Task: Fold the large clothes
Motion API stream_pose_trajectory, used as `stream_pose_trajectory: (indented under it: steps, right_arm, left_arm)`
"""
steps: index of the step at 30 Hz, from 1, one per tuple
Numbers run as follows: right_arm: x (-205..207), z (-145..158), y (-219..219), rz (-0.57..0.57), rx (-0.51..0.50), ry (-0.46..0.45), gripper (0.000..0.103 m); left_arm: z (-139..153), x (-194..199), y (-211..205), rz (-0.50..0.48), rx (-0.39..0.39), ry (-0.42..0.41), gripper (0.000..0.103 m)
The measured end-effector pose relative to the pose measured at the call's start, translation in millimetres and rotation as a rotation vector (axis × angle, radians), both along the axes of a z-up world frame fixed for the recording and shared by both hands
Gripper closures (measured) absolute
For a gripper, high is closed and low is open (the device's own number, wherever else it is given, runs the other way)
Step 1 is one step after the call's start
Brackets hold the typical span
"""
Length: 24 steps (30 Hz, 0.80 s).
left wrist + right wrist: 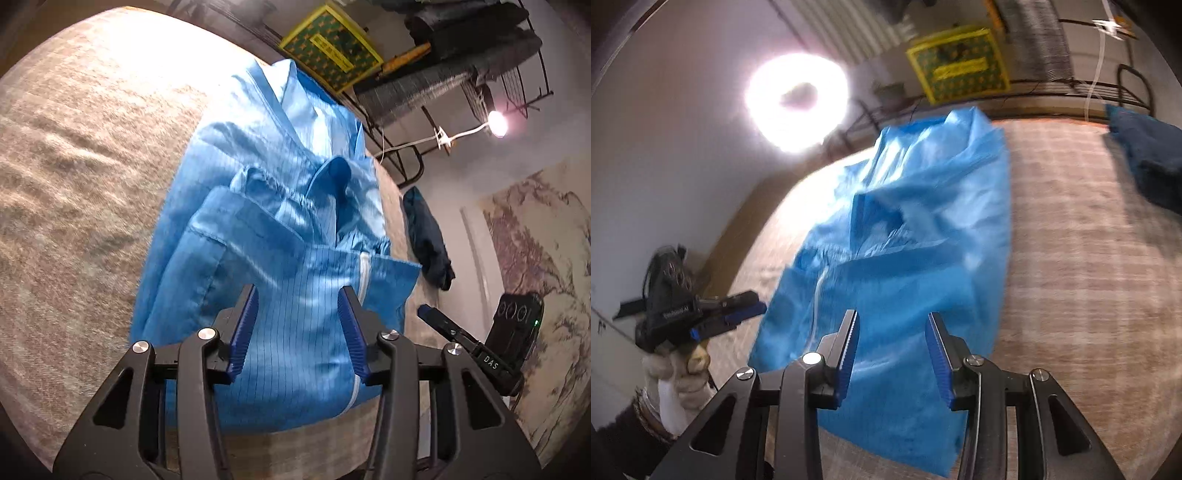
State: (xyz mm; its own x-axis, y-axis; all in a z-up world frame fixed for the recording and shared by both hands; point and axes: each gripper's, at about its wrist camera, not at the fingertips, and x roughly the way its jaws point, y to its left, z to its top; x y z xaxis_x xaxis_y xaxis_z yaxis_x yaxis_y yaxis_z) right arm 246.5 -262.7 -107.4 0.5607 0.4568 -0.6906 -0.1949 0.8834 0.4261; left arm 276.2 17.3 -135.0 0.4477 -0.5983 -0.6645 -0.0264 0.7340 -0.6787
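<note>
Left wrist view: left gripper [297, 328] at bottom centre, jaws spread wide, holding nothing, hovering over the near hem of a blue striped coverall [280, 229]. Lies lengthwise through mid-frame on a beige woven blanket [81, 177], collar toward the top, white zipper [360, 280] running down right of centre. Sleeves apparently already brought in over the body, elastic cuffs bunched near the middle. At lower right, tip of the right gripper [430, 314], off the cloth. Dark blue garment [428, 240] beside the blanket's right edge.

Right wrist view, blurred: right gripper [892, 350] at bottom centre, fingers parted and empty, above the coverall's [908, 236] near end. Left gripper [738, 310] at left edge in a gloved hand [679, 384], clear of the fabric; whether its jaws are open not discernible here.

Judged roughly midway: narrowed to a long strip, lengthwise folds toward the collar probably left.
</note>
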Motion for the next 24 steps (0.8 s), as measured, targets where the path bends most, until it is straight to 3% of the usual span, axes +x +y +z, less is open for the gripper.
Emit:
stream_pose_trajectory:
  steps: [4, 8, 10, 11, 13, 16, 18, 21, 24]
  right_arm:
    - [13.5, -14.2, 25.0, 0.031, -0.074, 0.026, 0.063]
    - [27.4, -28.1, 37.4, 0.022, -0.195, 0.046, 0.063]
    - [37.1, -38.3, 35.9, -0.009, -0.244, 0.085, 0.069]
    - [41.5, -43.6, 33.9, -0.023, -0.254, 0.11, 0.072]
    - [48.9, -55.7, 25.9, -0.039, -0.213, 0.164, 0.073]
    - [49.3, -51.2, 26.2, -0.039, -0.228, 0.158, 0.073]
    - [46.6, -45.3, 28.5, -0.031, -0.246, 0.132, 0.072]
    - [40.4, -28.1, 22.0, -0.031, -0.176, 0.081, 0.069]
    - [32.3, -9.5, 11.1, -0.066, -0.16, 0.003, 0.06]
  left_arm:
    - [-12.8, 6.4, -9.5, -0.011, 0.083, 0.008, 0.058]
    - [-33.4, 20.4, -6.6, 0.009, 0.168, 0.045, 0.066]
    - [-39.4, 25.4, -2.0, 0.021, 0.196, 0.045, 0.084]
    - [-40.5, 27.7, -0.1, 0.027, 0.218, 0.04, 0.087]
    - [-41.5, 30.7, 3.1, 0.031, 0.225, 0.036, 0.088]
    - [-40.1, 31.3, 5.8, 0.04, 0.23, 0.039, 0.088]
    - [-34.7, 31.2, 7.6, 0.052, 0.236, 0.024, 0.088]
    - [-21.3, 31.8, 14.2, 0.088, 0.216, -0.013, 0.088]
    - [-7.4, 35.2, 22.0, 0.119, 0.201, -0.048, 0.088]
